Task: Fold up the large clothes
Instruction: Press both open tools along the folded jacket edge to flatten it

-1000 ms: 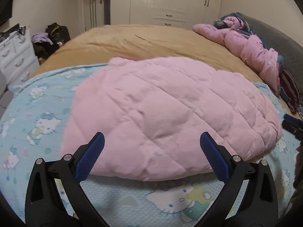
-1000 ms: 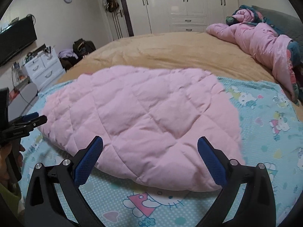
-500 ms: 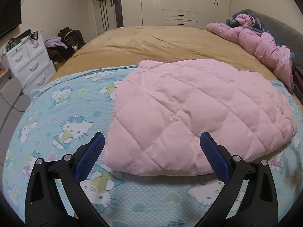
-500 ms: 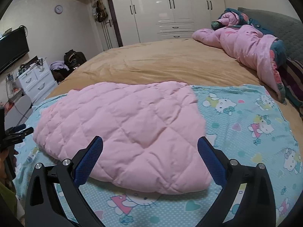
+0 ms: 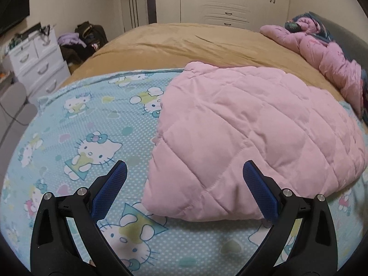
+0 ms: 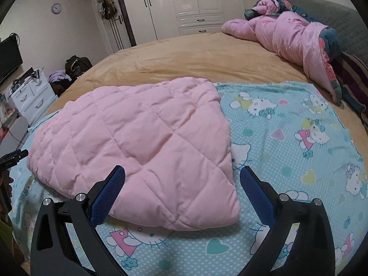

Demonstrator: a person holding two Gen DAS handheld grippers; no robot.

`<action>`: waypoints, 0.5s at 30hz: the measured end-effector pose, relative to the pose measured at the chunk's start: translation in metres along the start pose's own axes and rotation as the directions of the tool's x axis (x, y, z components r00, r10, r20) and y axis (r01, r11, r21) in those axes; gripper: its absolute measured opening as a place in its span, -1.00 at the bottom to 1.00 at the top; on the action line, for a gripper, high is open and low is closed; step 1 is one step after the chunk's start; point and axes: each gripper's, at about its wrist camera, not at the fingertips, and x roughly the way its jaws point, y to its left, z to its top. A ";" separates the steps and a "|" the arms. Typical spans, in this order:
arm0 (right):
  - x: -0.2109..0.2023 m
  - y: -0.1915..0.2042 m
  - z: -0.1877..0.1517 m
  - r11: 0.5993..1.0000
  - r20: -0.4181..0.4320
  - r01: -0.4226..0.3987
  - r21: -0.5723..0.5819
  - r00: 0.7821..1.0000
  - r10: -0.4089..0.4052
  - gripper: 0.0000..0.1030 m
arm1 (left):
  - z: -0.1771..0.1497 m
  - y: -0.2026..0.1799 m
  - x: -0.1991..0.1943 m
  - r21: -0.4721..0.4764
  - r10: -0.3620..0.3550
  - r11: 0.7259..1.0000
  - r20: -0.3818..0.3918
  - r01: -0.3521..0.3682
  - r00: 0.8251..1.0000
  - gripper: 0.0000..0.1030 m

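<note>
A pink quilted garment (image 5: 248, 138) lies folded into a thick pad on a light-blue cartoon-cat sheet (image 5: 76, 138). In the left wrist view my left gripper (image 5: 184, 172) is open above the pad's near left corner, nothing between its blue pads. From the right wrist view the same pink garment (image 6: 142, 142) lies left of centre, and my right gripper (image 6: 181, 174) stands open over its near right corner, holding nothing. The left gripper's tip (image 6: 16, 157) shows at the far left edge of the right wrist view.
The blue sheet (image 6: 287, 138) covers the near part of a tan-covered bed (image 6: 195, 57). A crumpled pink duvet (image 6: 294, 36) lies at the back right by a grey headboard. White drawers (image 5: 39, 62) and bags stand at the left, wardrobes behind.
Both grippers have drawn apart and back: the left one shifted left toward the pad's left corner, the right one shifted right toward its right corner. The garment lies still; both stay open.
</note>
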 end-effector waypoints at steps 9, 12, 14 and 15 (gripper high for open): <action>0.033 -0.016 -0.004 0.999 -0.082 -0.003 0.045 0.997 0.007 0.92 | 0.007 0.003 0.022 -0.012 0.007 1.000 -0.033 -0.008 0.999 0.84; 0.049 -0.021 -0.006 0.998 -0.120 -0.001 0.059 0.993 0.009 0.92 | 0.008 0.003 0.033 -0.005 0.002 1.000 -0.052 -0.003 0.999 0.84; 0.060 -0.027 -0.006 0.996 -0.140 -0.023 0.084 0.990 0.034 0.92 | 0.009 0.004 0.039 -0.011 -0.010 1.000 -0.052 0.010 0.999 0.84; 0.065 -0.029 -0.007 0.995 -0.149 -0.034 0.097 0.988 0.048 0.92 | 0.010 0.005 0.042 -0.015 -0.018 1.000 -0.055 0.017 0.998 0.84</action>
